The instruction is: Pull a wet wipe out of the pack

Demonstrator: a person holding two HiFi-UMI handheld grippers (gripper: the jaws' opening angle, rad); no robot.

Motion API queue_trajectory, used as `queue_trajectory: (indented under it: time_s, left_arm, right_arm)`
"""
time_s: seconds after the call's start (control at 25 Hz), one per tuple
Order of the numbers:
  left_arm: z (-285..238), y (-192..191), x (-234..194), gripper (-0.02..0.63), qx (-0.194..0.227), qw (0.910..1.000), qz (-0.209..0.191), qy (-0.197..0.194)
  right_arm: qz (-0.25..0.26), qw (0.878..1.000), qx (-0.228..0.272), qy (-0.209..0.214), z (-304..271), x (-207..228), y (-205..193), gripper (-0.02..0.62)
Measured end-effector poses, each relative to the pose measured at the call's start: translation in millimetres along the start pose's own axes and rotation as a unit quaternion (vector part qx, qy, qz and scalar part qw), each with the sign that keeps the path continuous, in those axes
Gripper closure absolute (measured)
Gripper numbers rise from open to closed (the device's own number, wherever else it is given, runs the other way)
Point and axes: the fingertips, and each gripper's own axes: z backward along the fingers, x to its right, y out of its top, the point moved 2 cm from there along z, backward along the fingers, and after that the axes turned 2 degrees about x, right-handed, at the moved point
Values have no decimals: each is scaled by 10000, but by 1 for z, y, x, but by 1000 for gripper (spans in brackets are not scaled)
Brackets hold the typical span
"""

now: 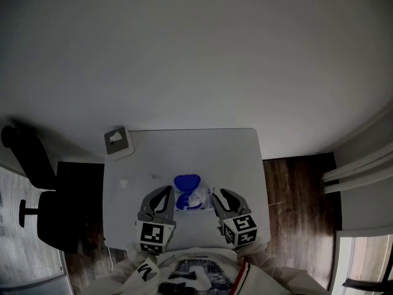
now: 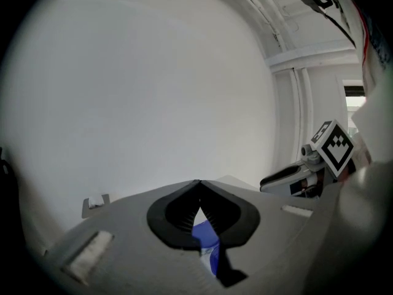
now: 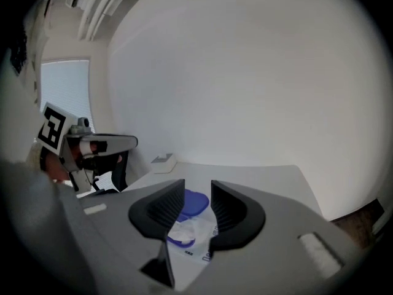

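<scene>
Blue-lidded wipe pack [image 1: 189, 199] lies open on the white table [image 1: 236, 158] between your 2 grippers: left gripper [image 1: 166, 190] has its jaws together, right gripper [image 1: 221, 193] has them apart, gripping nothing.

My left gripper [image 2: 199, 184] sits at the near left, pointing away from me and tipped slightly downward. Its two jaws are brought together so that the tips meet. My right gripper [image 3: 198, 192] sits at the near right, side by side with the left one and tipped down a little more steeply. Its jaws stand apart with a clear gap between the pads, which press on nothing. Both grippers lean slightly inward toward each other at their far ends. The left marker cube [image 1: 153, 237] and the right marker cube [image 1: 241, 229] ride at the near ends, close to my chest.
</scene>
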Motion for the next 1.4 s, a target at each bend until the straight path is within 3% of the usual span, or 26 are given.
queue_trajectory:
  time_s: [0.2, 0.48, 1.0, 1.24, 1.4]
  left_arm:
    - [8, 1, -9, 603, 11, 9999, 30, 130]
    - [14, -12, -14, 603, -144, 9995, 108, 261]
    - [27, -20, -16, 603, -266, 9985, 193, 445]
    - [33, -24, -19, 603, -310, 9976, 247, 569]
    - [37, -30, -19, 603, -349, 9969, 298, 641]
  right_arm:
    - [324, 9973, -585, 317, -13, 0, -30, 407]
    - [1330, 9826, -1001, 819, -35, -11, -59, 346]
    - [2468, 9317, -1927, 1838, -64, -37, -113, 313]
    - [2920, 9079, -2210, 2042, -77, -41, -132, 284]
    - [2992, 8989, -2393, 2126, -86, -42, -141, 284]
